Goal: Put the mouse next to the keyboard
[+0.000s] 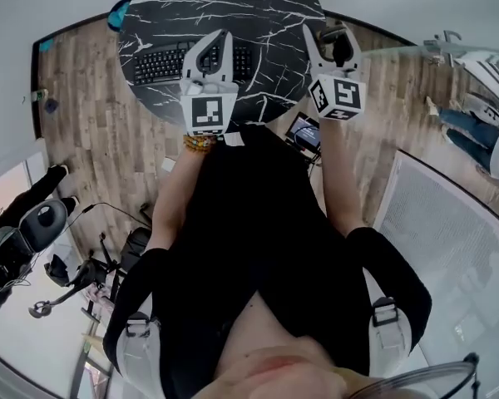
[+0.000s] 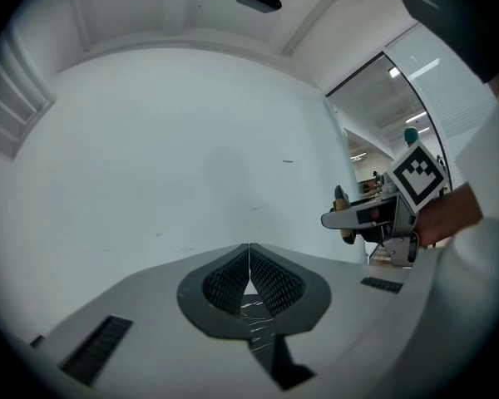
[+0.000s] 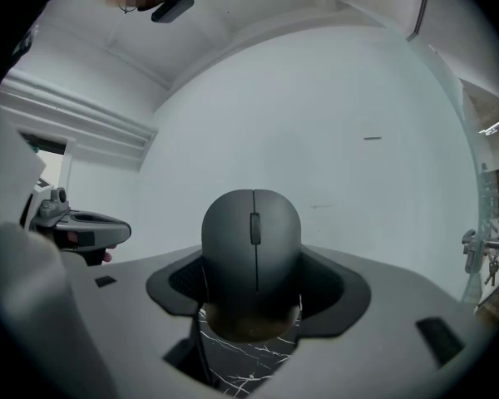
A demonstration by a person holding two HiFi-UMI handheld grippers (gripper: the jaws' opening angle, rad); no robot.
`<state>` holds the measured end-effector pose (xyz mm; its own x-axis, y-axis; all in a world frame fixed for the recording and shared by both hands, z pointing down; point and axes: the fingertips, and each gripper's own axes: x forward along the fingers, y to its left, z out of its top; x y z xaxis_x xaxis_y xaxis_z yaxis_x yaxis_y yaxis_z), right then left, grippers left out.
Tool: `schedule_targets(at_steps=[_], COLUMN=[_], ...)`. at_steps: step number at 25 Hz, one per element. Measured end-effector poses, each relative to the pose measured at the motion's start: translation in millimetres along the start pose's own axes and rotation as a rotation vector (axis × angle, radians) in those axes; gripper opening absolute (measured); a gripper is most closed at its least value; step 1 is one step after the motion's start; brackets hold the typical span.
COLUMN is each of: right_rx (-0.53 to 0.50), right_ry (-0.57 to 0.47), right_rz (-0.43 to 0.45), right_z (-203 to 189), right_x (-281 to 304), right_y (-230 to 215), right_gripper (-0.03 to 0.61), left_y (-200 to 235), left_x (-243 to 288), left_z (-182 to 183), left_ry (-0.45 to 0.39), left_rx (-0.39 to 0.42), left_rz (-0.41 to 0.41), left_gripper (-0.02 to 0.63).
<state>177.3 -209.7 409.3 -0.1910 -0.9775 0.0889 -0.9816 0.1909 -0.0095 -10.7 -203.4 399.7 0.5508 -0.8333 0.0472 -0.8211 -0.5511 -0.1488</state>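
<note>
Clamped in the jaws of the right gripper: the mouse, smooth matte grey, domed, scroll wheel facing the camera, held above the tabletop near its right edge. Left gripper empty, ribbed black pads pressed together. Keyboard, black and flat, lying on round black marble veined white. Picked up, judging by this; not yet set down beside the keys.
</note>
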Motion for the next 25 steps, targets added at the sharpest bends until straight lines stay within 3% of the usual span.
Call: schedule_targets(at_steps=[25], right_rx=[0.025], right_ry=[0.126], right_rz=[0.049], right_z=[-55], right_x=[27], right_y=[5], right_gripper=[0.272], left_y=[0], left_x=[-5], left_z=[-30], left_ry=[0.073], left_rx=[-0.015], left_rz=[0.019], left_gripper=[0.015])
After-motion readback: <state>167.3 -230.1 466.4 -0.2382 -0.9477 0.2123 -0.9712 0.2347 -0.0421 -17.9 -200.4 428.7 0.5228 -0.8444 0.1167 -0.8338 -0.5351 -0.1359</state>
